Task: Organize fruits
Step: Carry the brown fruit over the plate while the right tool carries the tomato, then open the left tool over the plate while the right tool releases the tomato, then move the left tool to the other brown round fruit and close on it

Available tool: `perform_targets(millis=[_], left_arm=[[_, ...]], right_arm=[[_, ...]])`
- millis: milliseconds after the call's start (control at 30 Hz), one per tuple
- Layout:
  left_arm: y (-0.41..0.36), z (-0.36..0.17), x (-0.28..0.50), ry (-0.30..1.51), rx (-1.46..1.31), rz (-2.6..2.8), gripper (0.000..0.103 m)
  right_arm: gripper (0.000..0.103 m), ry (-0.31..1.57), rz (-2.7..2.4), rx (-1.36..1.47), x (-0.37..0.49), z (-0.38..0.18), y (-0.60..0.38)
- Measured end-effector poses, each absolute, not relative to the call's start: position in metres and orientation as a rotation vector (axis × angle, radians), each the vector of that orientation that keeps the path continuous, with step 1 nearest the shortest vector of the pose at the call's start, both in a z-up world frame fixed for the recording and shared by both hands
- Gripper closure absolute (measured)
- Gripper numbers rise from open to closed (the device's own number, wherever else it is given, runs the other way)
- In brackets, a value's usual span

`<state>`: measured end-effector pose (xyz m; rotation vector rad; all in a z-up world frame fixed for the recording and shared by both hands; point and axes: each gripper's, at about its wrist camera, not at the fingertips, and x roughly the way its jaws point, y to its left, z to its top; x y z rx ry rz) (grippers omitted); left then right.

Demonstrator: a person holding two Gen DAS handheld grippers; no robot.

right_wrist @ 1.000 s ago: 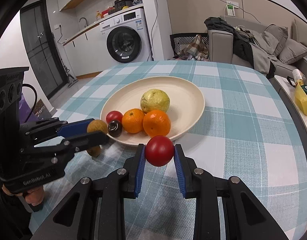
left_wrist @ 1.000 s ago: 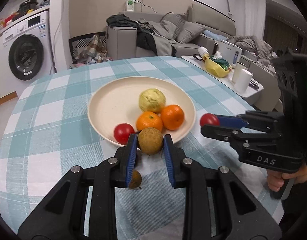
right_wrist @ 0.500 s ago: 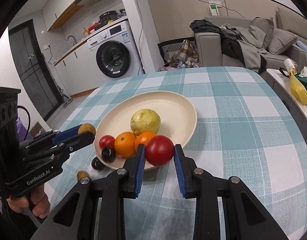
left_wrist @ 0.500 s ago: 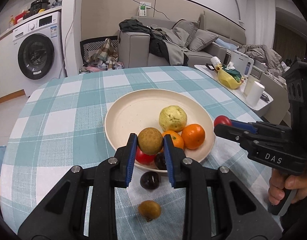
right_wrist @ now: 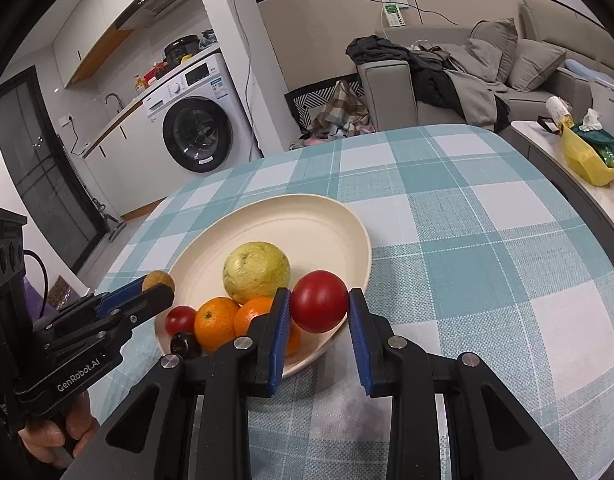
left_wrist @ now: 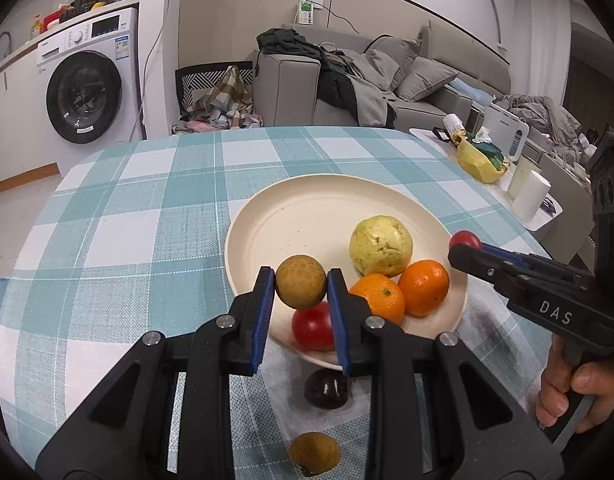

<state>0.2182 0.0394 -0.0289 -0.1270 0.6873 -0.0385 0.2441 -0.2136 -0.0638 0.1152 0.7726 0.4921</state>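
Observation:
A cream plate point(left_wrist: 307, 216) on the checked table holds a yellow-green guava point(left_wrist: 381, 246), two oranges point(left_wrist: 423, 287) and a red tomato point(left_wrist: 313, 326). My left gripper point(left_wrist: 301, 287) is shut on a brown round fruit point(left_wrist: 301, 286), held above the plate's near rim. My right gripper point(right_wrist: 318, 303) is shut on a red tomato point(right_wrist: 319, 301), held over the plate's point(right_wrist: 307, 220) right rim beside the guava point(right_wrist: 255, 271). A dark plum point(left_wrist: 326, 389) and a second brown fruit point(left_wrist: 314, 453) lie on the cloth in front of the plate.
The round table has a teal-and-white checked cloth point(left_wrist: 147, 208). A side table with a yellow bag point(left_wrist: 481, 160) and white rolls point(left_wrist: 531, 196) stands at the right. A washing machine point(left_wrist: 85, 92) and a sofa point(left_wrist: 347, 84) are behind.
Both grippers have risen and moved in over the plate with their fruits still gripped. The plate now sits lower and closer in both views.

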Motion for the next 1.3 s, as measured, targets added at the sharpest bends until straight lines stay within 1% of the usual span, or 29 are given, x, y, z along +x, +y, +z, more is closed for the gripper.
perform_targets(millis=[700,733,767,800,833,867,900,933,967,1000,1033,1067,1133,1200,1233,1300], left_arm=[[0.036,-0.038,0.228,0.712,-0.131,-0.02,0.079],[0.037,-0.038,0.227,0.71,-0.134,-0.021,0.079],[0.038,-0.038,0.226,0.71,-0.138,-0.021,0.077],[0.039,-0.038,0.226,0.713,-0.138,-0.017,0.074],[0.04,-0.037,0.225,0.716,-0.136,-0.011,0.063],[0.041,-0.036,0.223,0.716,-0.134,0.0,0.052],[0.042,-0.035,0.22,0.71,-0.136,0.009,0.043],[0.044,-0.033,0.217,0.705,-0.139,0.012,0.038],[0.046,-0.031,0.214,0.7,-0.142,0.016,0.028],[0.048,-0.028,0.211,0.696,-0.146,0.022,0.019],[0.05,-0.025,0.207,0.69,-0.15,0.033,0.016],[0.051,-0.023,0.203,0.684,-0.151,0.041,0.014],[0.053,-0.018,0.196,0.675,-0.148,0.042,0.012],[0.054,-0.014,0.188,0.679,-0.145,0.044,0.001],[0.054,-0.013,0.183,0.676,-0.145,0.042,0.001],[0.053,-0.01,0.175,0.672,-0.137,0.041,0.001]], right_arm=[[0.073,0.776,0.522,0.119,0.247,-0.065,-0.209],[0.071,0.768,0.522,0.119,0.247,-0.064,-0.209],[0.066,0.758,0.532,0.124,0.246,-0.062,-0.209],[0.063,0.751,0.54,0.128,0.245,-0.061,-0.21],[0.054,0.744,0.544,0.132,0.244,-0.06,-0.211],[0.05,0.737,0.539,0.134,0.243,-0.058,-0.212],[0.049,0.733,0.533,0.133,0.242,-0.057,-0.213],[0.046,0.732,0.528,0.128,0.241,-0.056,-0.215],[0.039,0.734,0.525,0.126,0.24,-0.056,-0.216],[0.034,0.736,0.523,0.125,0.239,-0.056,-0.217],[0.023,0.739,0.524,0.13,0.237,-0.055,-0.219],[0.015,0.742,0.533,0.139,0.236,-0.055,-0.221],[0.011,0.754,0.539,0.138,0.233,-0.053,-0.225],[0.005,0.76,0.535,0.129,0.229,-0.052,-0.226],[0.001,0.762,0.538,0.124,0.226,-0.051,-0.227],[0.0,0.767,0.547,0.11,0.223,-0.05,-0.228]])
